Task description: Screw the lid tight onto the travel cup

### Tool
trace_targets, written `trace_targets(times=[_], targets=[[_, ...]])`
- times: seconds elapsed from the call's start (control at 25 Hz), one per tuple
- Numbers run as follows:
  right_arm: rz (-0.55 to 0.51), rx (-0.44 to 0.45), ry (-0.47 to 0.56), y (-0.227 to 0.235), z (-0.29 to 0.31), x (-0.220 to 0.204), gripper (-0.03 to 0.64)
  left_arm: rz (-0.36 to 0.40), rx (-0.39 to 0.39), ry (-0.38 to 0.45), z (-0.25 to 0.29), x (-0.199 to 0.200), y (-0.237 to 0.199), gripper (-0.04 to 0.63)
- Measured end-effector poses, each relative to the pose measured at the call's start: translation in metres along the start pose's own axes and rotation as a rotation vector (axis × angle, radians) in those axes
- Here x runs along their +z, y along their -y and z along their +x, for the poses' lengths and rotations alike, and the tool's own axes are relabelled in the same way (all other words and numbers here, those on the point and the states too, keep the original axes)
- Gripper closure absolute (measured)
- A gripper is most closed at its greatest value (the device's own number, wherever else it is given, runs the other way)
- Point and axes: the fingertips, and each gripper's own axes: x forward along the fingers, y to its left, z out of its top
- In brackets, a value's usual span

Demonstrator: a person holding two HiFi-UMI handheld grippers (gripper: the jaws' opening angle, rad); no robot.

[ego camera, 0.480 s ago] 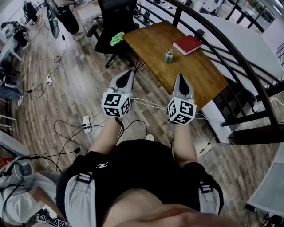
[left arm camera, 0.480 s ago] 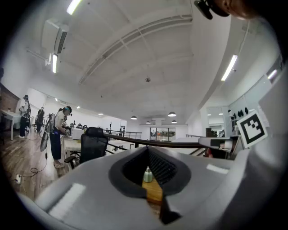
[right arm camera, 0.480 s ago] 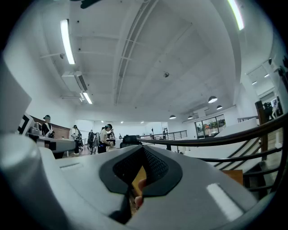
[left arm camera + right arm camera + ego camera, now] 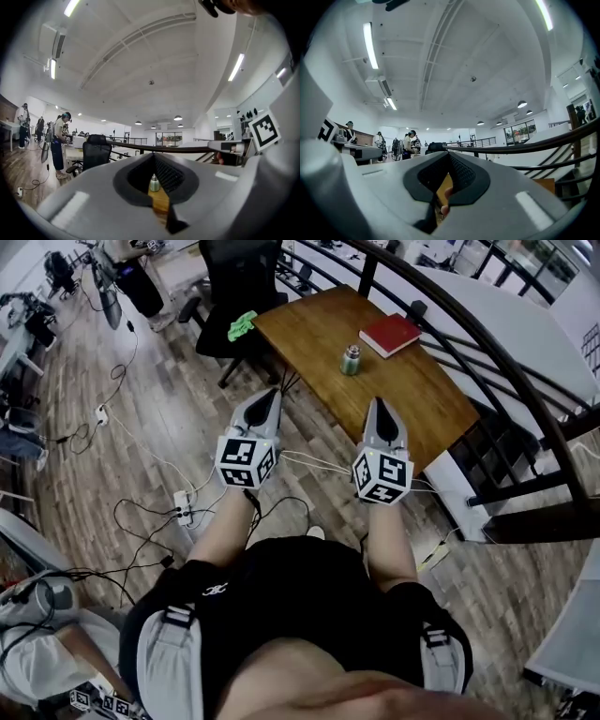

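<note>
- Since the person stands back from the wooden table (image 4: 427, 395), both grippers hang in the air short of its near edge, well apart from anything to grasp
- The travel cup (image 4: 352, 359) stands upright on the table, near a red book (image 4: 392, 334) but not touching it; its lid (image 4: 352, 350) seems to sit on top, though how tightly is too small to tell
- The left gripper (image 4: 269, 395) has its jaws pressed together on nothing and points at the cup, probably lining up the approach
- The right gripper (image 4: 379, 406) is likewise fully closed and empty, level with the left
- The screwing looks not yet begun: one gripper would steady the cup, the other turn the lid
</note>
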Motion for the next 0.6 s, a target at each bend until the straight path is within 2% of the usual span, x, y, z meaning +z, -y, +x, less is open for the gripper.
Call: trace_targets(times=[0.6], targets=[[0.015, 0.034, -0.045, 0.055, 0.029, -0.02, 0.618, 0.013, 0.029, -0.027, 0.049, -0.015, 0.026, 0.546]])
